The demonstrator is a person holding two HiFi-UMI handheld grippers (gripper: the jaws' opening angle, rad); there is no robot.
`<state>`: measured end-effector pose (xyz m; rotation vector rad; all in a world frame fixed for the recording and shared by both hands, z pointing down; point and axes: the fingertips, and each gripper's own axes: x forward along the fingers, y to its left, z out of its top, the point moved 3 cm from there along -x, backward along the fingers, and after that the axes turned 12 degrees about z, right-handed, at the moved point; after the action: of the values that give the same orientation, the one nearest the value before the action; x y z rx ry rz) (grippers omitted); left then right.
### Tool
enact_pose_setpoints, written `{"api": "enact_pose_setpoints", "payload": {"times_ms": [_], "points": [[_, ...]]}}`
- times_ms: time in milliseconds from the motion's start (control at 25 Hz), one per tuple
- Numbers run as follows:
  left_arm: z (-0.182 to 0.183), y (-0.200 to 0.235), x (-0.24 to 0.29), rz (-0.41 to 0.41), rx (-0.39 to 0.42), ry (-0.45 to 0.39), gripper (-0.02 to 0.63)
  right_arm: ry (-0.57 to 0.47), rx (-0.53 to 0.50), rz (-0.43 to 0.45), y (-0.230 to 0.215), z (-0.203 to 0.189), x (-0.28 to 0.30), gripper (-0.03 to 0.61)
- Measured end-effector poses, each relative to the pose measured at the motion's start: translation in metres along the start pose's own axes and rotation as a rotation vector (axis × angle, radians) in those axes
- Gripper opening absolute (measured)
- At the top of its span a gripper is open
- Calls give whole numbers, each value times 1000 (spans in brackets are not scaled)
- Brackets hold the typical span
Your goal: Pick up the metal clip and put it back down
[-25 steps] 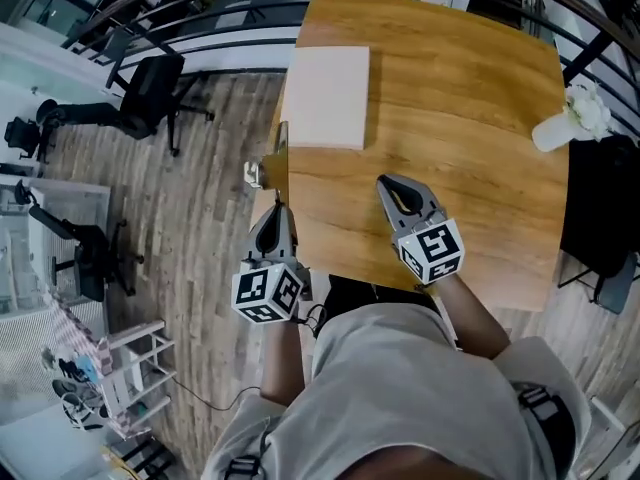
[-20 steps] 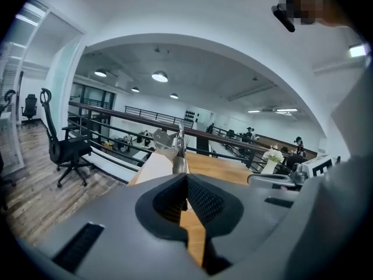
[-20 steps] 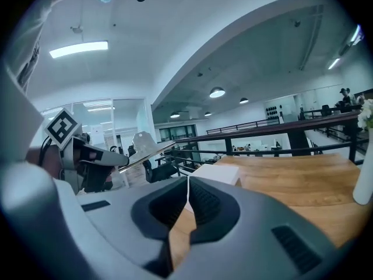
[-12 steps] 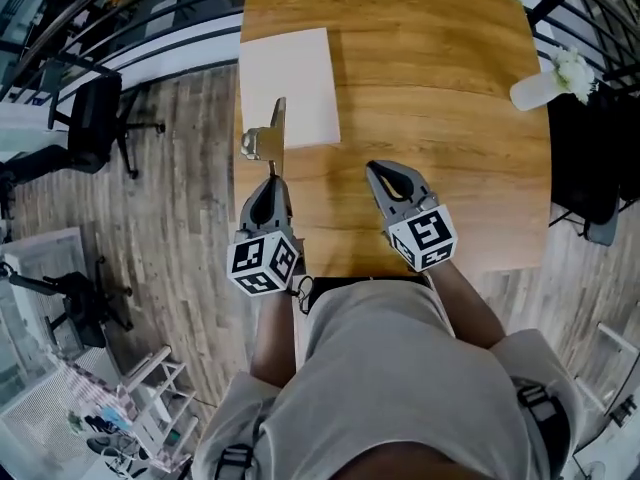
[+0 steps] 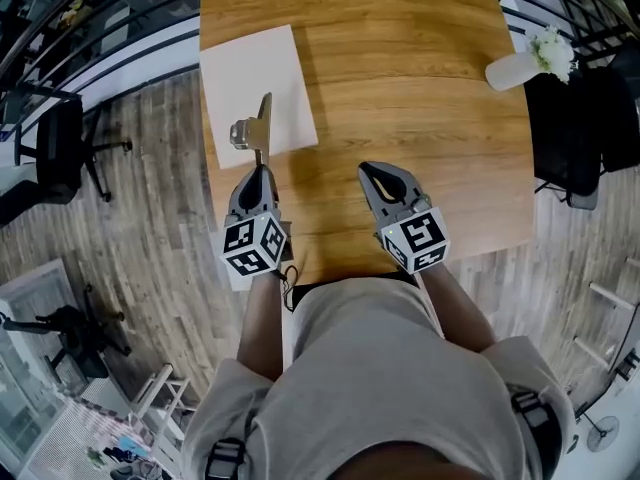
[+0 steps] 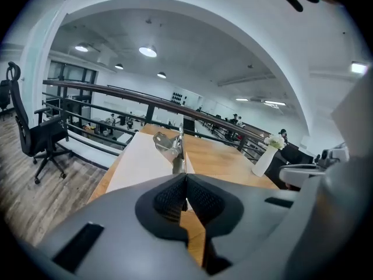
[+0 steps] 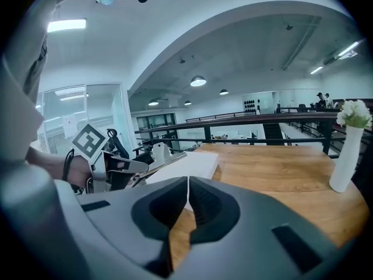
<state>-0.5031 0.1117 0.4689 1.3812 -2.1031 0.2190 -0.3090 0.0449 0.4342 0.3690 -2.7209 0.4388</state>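
Observation:
My left gripper is shut on the metal clip, a silver spring clip that sticks forward from the jaws over the white pad at the table's left edge. In the left gripper view the metal clip rises just past the closed jaws, held above the white pad. My right gripper hovers over the wooden table, jaws together with nothing between them. The right gripper view shows the left gripper with the metal clip off to its left.
A white vase with flowers stands at the table's far right edge; the same vase shows in the right gripper view. Black office chairs and a railing lie beyond the table's left side, over wood flooring.
The left gripper has carried the clip forward and rightward, from beside the table's left edge to over the white pad. The right gripper has stayed over the table.

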Motion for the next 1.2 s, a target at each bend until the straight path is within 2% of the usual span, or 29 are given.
{"api": "enact_pose_setpoints", "payload": {"times_ms": [240,480,720,1040,1200], "points": [[-6,-2,28,-21,16,26,25,15,33,-36,-5,-6,1,28],[-26,-6,49,-30,34,72,25,23,43,-61,-4,-7,2,28],[-29,-20,59,-55,32,68,25,37,45,-74,-6,-9,-4,28],[-37,-19,70,-49,-34,77,26,46,43,-79,-8,-10,-10,28],[-47,-19,76,-32,-31,100,26,55,34,-73,-8,-11,-12,28]]}}
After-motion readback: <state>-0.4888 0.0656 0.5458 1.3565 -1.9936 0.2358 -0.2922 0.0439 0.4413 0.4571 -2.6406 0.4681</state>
